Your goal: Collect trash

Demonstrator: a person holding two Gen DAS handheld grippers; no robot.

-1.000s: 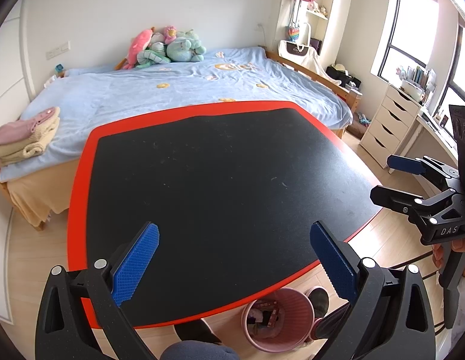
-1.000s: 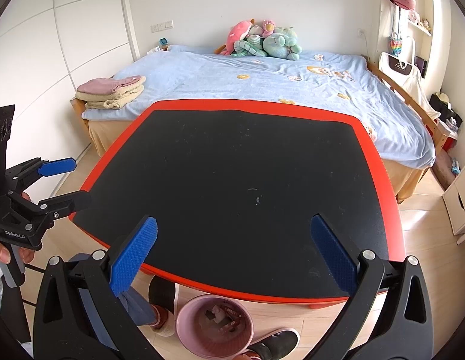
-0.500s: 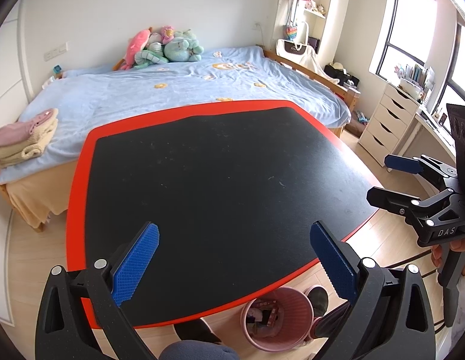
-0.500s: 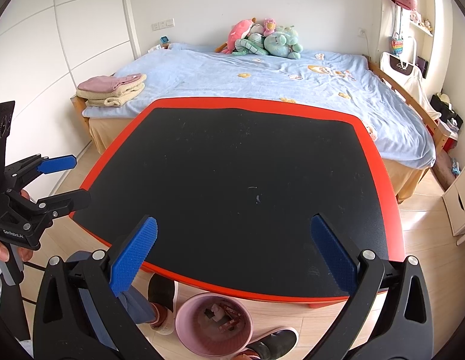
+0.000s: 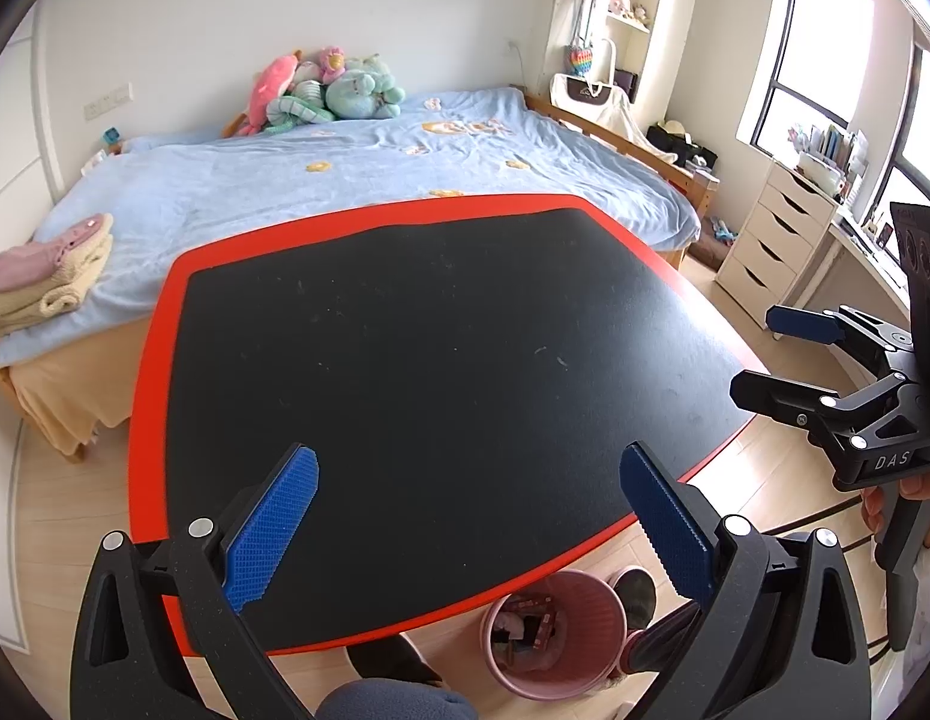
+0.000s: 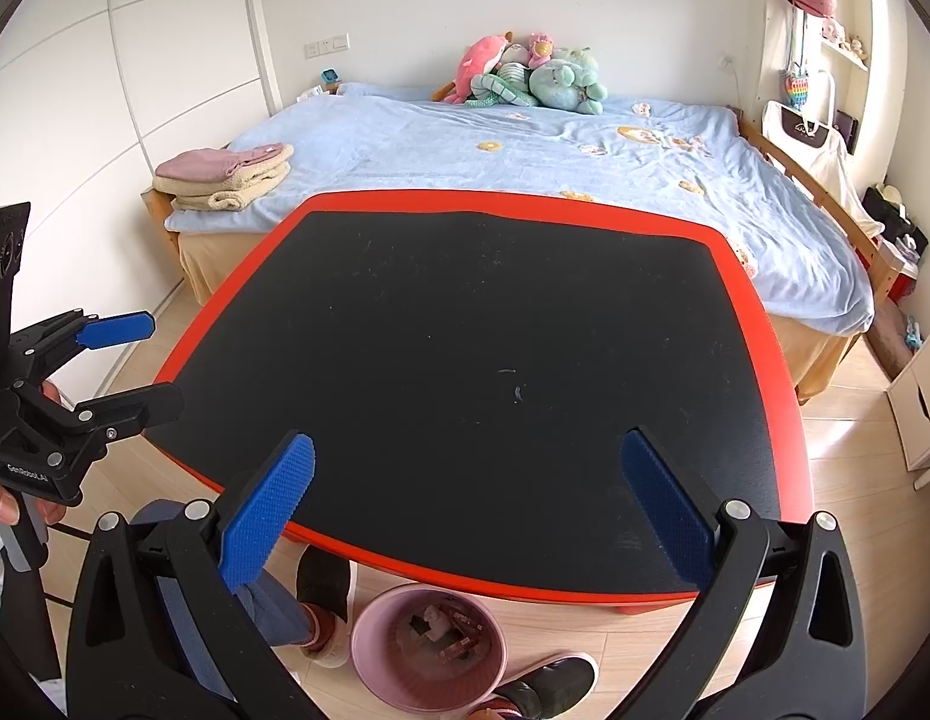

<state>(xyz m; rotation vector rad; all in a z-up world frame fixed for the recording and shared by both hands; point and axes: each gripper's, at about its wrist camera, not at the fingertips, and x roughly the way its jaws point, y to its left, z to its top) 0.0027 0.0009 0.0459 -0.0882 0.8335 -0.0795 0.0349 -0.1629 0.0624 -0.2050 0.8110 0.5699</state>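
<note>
Drawers (image 5: 771, 240) show only in the left view; both grippers' (image 5: 465, 516) (image 6: 465, 504) jaws gape empty over the table (image 6: 465, 360).

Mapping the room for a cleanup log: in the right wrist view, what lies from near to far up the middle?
Pink trash bin → black table with red rim → blue bed → plush toys.

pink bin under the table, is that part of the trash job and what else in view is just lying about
Part of the job:
- round pink plastic waste bin, scraps already inside
- black table with red rim
- left gripper and right gripper, both open

Just lying about:
- pile of plush toys
- folded pink and cream towels
- light blue bed cover
- white drawer unit
</note>
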